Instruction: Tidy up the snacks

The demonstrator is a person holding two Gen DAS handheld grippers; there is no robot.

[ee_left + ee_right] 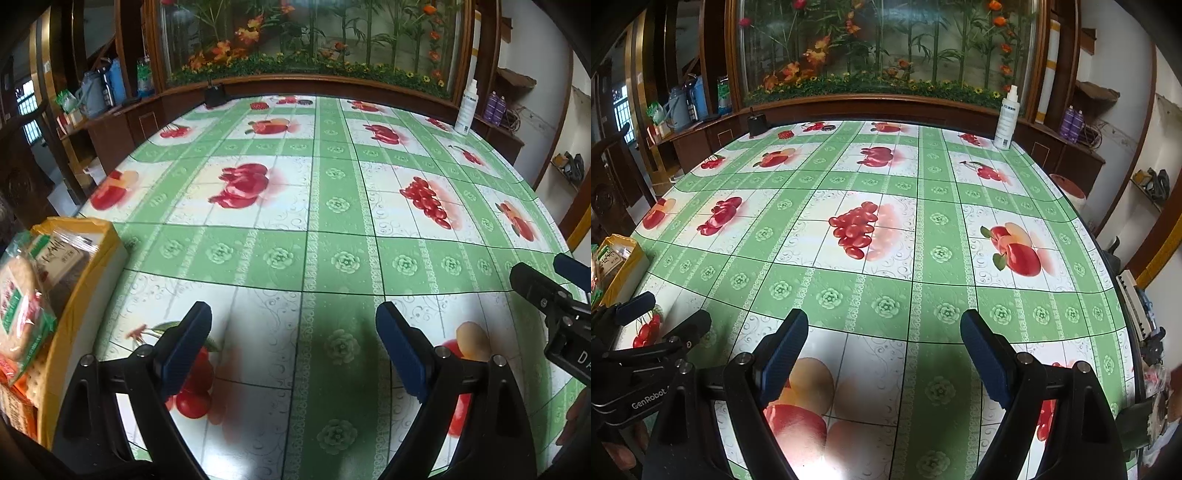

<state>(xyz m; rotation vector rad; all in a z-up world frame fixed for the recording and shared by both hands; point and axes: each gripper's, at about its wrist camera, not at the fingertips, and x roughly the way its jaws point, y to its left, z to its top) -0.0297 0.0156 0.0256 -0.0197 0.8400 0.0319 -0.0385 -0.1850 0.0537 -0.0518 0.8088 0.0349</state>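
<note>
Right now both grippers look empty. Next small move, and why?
Probably swing the left gripper left toward the yellow box of snack packets: both it and the right gripper are open, holding nothing, and that box is nearest.

At the left edge of the frame we lose part of the yellow box (pixel 79 295) and its snack packets (pixel 22 317), whose print blurs unreadably, while the white spray bottle (pixel 466 110) label at upper right is too small to read.

Black hand-held gripper (pixel 293 343); blue pads (pixel 184 350); silver screws.
</note>
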